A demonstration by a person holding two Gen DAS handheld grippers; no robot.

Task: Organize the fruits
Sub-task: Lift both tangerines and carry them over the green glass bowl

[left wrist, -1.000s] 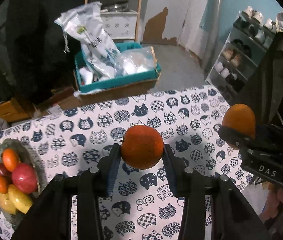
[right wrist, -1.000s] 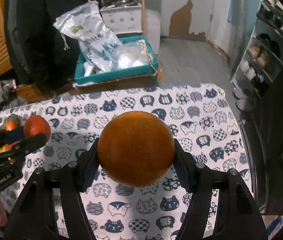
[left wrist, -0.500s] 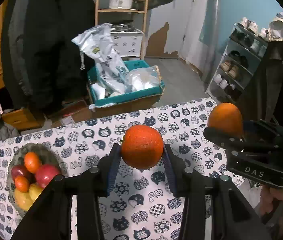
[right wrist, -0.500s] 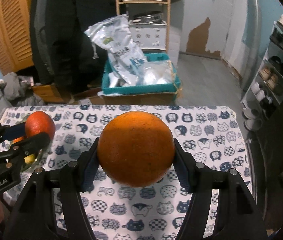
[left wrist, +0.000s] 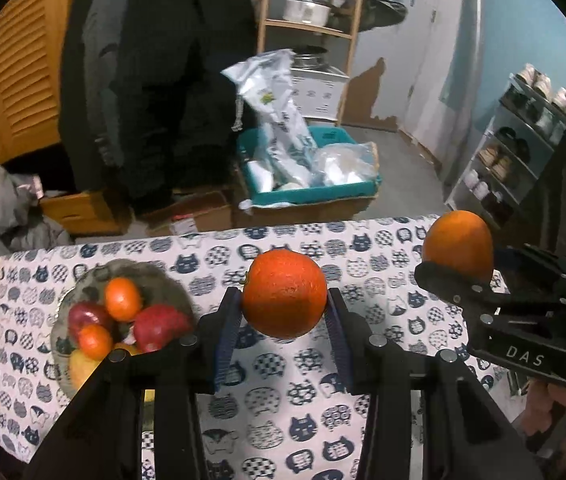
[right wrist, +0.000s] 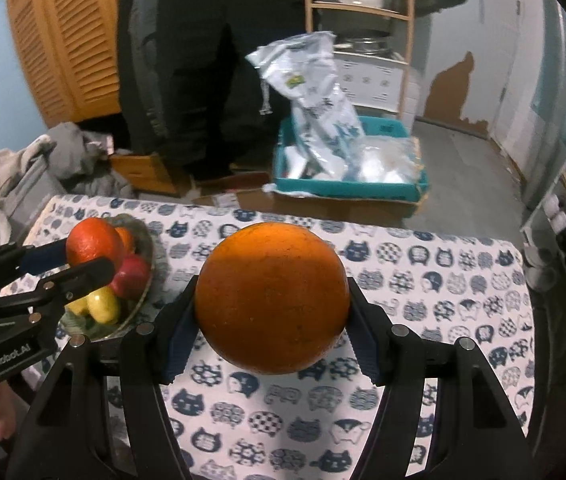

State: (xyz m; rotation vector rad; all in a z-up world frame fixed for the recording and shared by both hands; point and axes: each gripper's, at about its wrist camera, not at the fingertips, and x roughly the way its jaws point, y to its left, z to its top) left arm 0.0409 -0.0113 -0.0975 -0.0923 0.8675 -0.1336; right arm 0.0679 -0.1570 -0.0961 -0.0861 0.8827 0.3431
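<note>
The left tool pinched a reddish orange between its two blue-padded fingers, the fruit sitting at the fingertips and raised above the cat-print table. The right tool likewise clamped a larger, paler orange squarely between its pads, also clear of the cloth. In the left wrist view the right tool stood off to the right with its fruit showing above its black finger. The fruit bowl lay on the table's left part, ahead and to the left of the left tool, holding small oranges, red apples and a yellow fruit.

Compared with a second earlier, both cameras had tipped upward and drawn back: more of the room, the wooden shelf and the louvred door were in view, and the bowl sat nearer the left tool's fingers. Both grips were unchanged.
</note>
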